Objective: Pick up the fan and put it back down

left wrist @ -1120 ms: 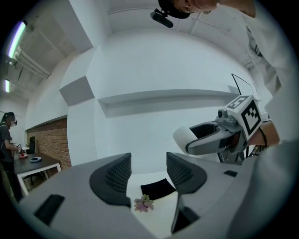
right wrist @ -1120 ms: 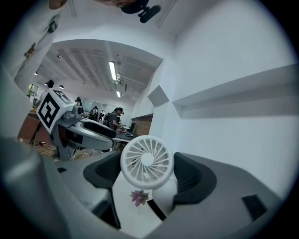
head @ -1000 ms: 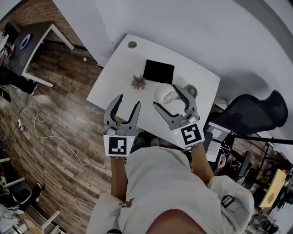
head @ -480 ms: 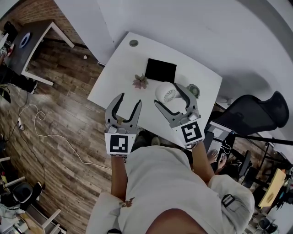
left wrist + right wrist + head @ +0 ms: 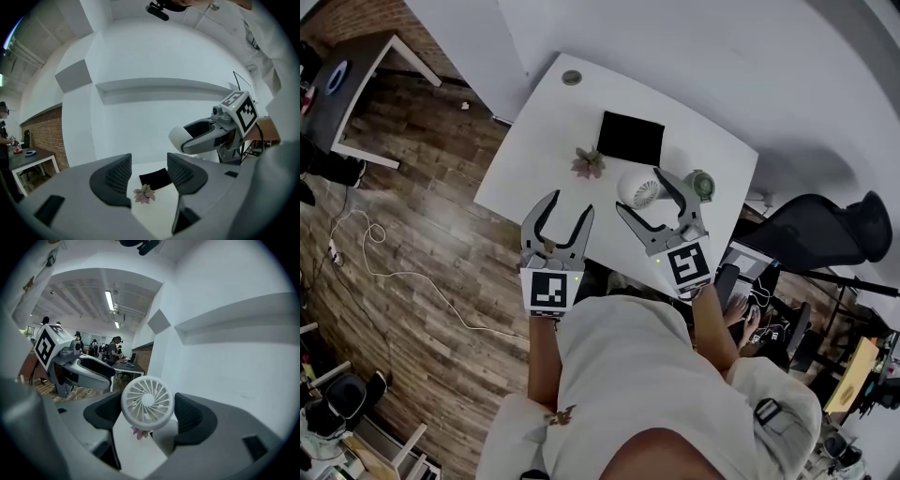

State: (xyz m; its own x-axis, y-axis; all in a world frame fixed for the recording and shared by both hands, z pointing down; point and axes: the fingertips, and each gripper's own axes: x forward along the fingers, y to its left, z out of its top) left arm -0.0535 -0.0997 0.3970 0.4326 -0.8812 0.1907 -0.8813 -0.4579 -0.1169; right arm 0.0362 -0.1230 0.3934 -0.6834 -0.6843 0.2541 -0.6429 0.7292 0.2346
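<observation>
Approach stage. The right tongs (image 5: 639, 194) are set wide astride the round white plastic fan (image 5: 639, 190), which appears to stand on the curved white surface (image 5: 553, 141) near a flat black rectangular mat (image 5: 630, 139). No clamp is evident, so lift and set-down both remain. The left tongs (image 5: 566, 206) are wide and empty. Only the right gripper view shows the pads flanking the spoked grille (the head view gives placement).

The fan (image 5: 639, 190) is set on the table (image 5: 546, 127); the pad (image 5: 630, 139) is placed just behind it; the plant (image 5: 588, 163) is found to its left; the chair (image 5: 825, 230) is stood right of the table.
</observation>
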